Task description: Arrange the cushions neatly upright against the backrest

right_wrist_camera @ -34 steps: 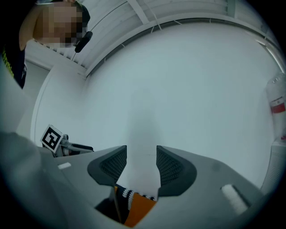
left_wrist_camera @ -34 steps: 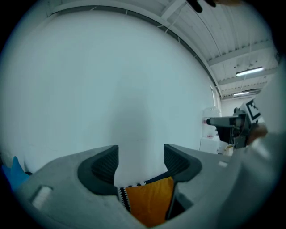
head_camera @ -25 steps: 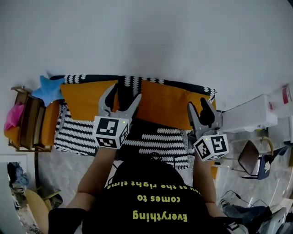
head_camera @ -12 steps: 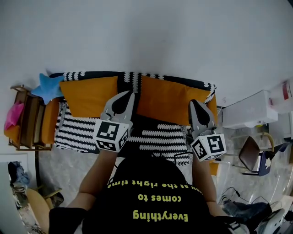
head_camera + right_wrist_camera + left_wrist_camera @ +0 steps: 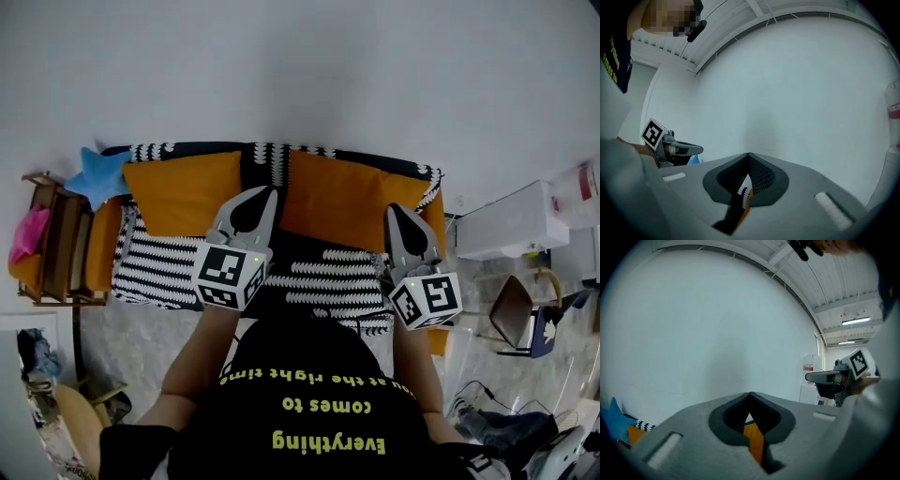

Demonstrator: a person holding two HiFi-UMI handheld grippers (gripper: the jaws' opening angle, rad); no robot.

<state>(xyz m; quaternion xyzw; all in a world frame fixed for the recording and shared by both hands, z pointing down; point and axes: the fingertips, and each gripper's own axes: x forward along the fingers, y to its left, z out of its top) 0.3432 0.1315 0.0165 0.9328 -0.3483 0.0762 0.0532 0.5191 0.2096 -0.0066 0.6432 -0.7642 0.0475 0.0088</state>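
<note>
Two orange cushions stand against the backrest of a sofa with a black-and-white patterned cover: the left cushion and the right cushion. My left gripper hovers over the gap between them. My right gripper is above the right cushion's right end. Both pairs of jaws have just been closing and now stand shut with nothing between them. In the left gripper view the left gripper faces the white wall, with a sliver of orange cushion below. In the right gripper view the right gripper does the same.
A blue star-shaped cushion lies at the sofa's left end, by a wooden side shelf with a pink item. A white appliance and a dark chair stand to the right. The white wall rises behind the backrest.
Both grippers' jaws went from wide open to shut. Both grippers drew back slightly from the cushions toward me. The two cushions sit a little straighter against the backrest.
</note>
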